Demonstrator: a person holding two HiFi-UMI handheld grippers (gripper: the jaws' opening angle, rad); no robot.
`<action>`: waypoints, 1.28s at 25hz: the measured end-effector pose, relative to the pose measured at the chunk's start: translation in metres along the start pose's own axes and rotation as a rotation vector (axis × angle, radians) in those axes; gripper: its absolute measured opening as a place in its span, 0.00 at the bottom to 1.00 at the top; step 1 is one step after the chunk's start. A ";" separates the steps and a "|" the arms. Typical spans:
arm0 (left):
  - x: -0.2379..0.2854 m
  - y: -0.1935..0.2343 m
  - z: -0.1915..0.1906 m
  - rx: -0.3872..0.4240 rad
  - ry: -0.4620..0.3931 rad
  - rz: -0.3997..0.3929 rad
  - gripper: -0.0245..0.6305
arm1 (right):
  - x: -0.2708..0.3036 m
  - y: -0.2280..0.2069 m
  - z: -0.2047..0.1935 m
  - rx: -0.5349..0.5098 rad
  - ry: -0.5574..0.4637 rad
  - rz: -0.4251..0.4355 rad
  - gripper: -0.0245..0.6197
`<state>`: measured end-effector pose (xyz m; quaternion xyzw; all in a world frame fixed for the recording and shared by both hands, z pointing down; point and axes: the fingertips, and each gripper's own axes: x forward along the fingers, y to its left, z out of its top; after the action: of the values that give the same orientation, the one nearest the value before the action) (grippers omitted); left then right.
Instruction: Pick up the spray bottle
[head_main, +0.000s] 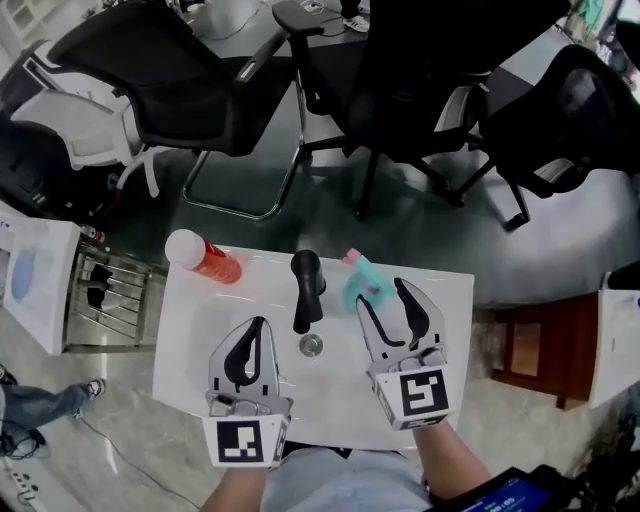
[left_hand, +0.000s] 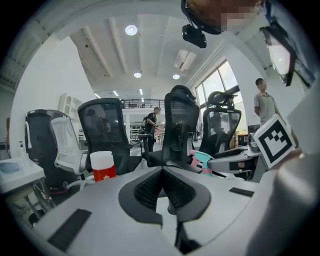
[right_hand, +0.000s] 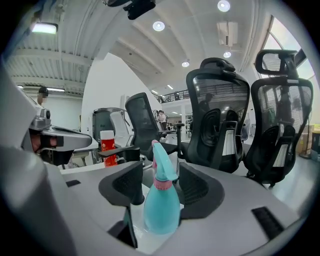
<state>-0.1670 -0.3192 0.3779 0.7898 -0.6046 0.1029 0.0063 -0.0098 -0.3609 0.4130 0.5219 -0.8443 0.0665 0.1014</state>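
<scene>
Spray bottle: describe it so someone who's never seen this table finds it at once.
On the white tabletop, look right of the black faucet. The teal plastic spray bottle stands between the jaws of the open right hand-held gripper; its pink collar sets it apart from the red, white-capped can.

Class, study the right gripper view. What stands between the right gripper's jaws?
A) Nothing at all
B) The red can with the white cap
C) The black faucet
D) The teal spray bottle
D: the teal spray bottle stands upright between the parted jaws of the right gripper, while the red can and the black faucet lie beyond them.
</scene>
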 end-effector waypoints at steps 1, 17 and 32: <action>0.003 0.002 -0.002 -0.004 0.004 -0.001 0.06 | 0.003 0.000 -0.002 -0.001 0.005 0.001 0.41; 0.027 0.019 -0.015 -0.032 0.026 -0.013 0.06 | 0.035 -0.003 -0.006 -0.021 0.032 -0.012 0.41; 0.029 0.024 -0.015 -0.047 0.041 -0.011 0.06 | 0.041 -0.005 -0.006 -0.032 0.052 -0.030 0.39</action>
<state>-0.1853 -0.3515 0.3946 0.7904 -0.6024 0.1047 0.0378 -0.0224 -0.3980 0.4285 0.5311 -0.8343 0.0648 0.1327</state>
